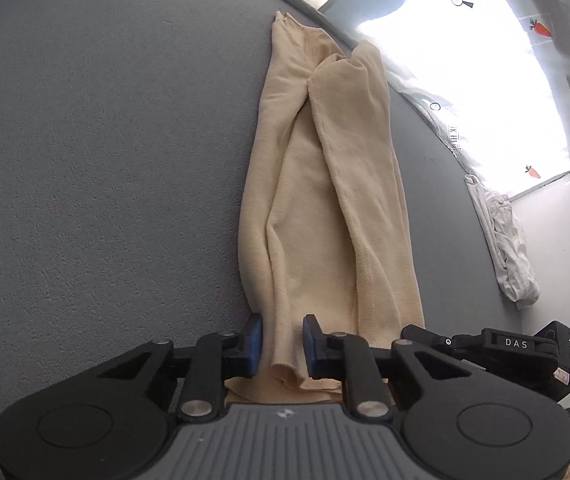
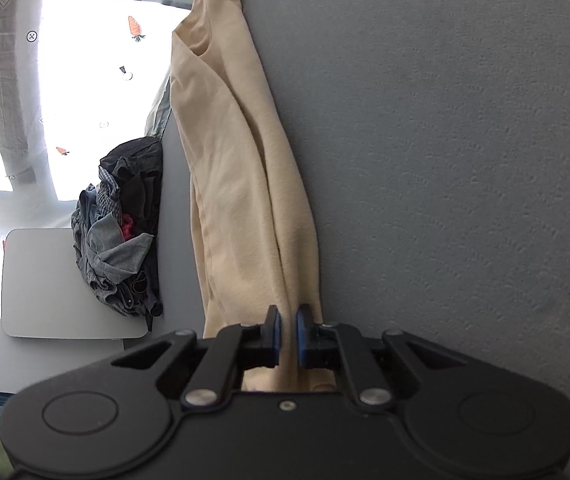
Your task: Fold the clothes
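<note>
So, quick status for you:
garment: cream garment stretched long over the grey desk, bunched lengthwise.
left gripper: spread around its near edge.
right gripper: pinching cloth.
progress: no neat fold visible; dark clothes pile waits.

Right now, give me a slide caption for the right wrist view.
Right gripper pinching a long cream garment on the grey table, dark laundry pile alongside.
</note>
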A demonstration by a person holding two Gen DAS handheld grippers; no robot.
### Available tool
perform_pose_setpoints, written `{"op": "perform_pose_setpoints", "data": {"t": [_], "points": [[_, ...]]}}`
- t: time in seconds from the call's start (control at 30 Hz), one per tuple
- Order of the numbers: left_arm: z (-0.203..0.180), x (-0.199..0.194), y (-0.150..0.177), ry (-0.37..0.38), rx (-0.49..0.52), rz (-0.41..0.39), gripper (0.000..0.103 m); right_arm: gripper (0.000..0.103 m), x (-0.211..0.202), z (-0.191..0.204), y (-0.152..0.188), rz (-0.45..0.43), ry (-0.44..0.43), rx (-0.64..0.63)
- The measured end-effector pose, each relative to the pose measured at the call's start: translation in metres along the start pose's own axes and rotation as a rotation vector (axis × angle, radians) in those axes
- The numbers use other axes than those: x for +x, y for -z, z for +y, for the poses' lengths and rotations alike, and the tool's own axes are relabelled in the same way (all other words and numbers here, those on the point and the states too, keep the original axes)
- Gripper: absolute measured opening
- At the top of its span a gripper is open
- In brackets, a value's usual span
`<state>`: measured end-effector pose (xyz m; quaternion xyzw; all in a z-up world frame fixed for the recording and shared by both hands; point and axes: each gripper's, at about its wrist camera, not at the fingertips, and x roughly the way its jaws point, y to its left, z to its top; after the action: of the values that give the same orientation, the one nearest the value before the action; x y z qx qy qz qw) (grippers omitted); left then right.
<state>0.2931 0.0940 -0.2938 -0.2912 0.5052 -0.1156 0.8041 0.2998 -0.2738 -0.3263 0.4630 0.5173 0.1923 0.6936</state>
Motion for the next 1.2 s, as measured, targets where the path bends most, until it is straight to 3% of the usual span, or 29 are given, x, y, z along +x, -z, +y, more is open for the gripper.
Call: {"op": "perform_pose_setpoints", "data": {"t": [0.13,0.2,0.47,0.73,1.0,1.2], "points": [[0.0,-0.005,-0.002,0.082,-0.049,-0.023,0.011,0.008,-0.008,0.006,0.0,-0.007,-0.055,-0.008],[-0.002,-0.016,-0.005,0.152,-0.085,-0.058,0.011,0.008,-0.017,0.012,-0.001,-0.026,-0.104,0.002],[-0.028,-0.071,-0.018,0.287,-0.111,-0.177,0.011,0.007,-0.063,0.038,-0.001,-0.099,-0.284,0.03],[-0.067,-0.124,-0.01,0.409,-0.089,-0.214,0.011,0.007,-0.115,0.048,0.025,-0.109,-0.45,0.175],[-0.062,-0.088,-0.047,0.4,-0.181,-0.237,0.011,0.007,-0.103,0.041,0.0,-0.155,-0.427,0.255],[-0.068,-0.073,-0.084,0.396,-0.148,-0.262,0.011,0.008,-0.085,0.053,-0.036,-0.174,-0.437,0.232]]}}
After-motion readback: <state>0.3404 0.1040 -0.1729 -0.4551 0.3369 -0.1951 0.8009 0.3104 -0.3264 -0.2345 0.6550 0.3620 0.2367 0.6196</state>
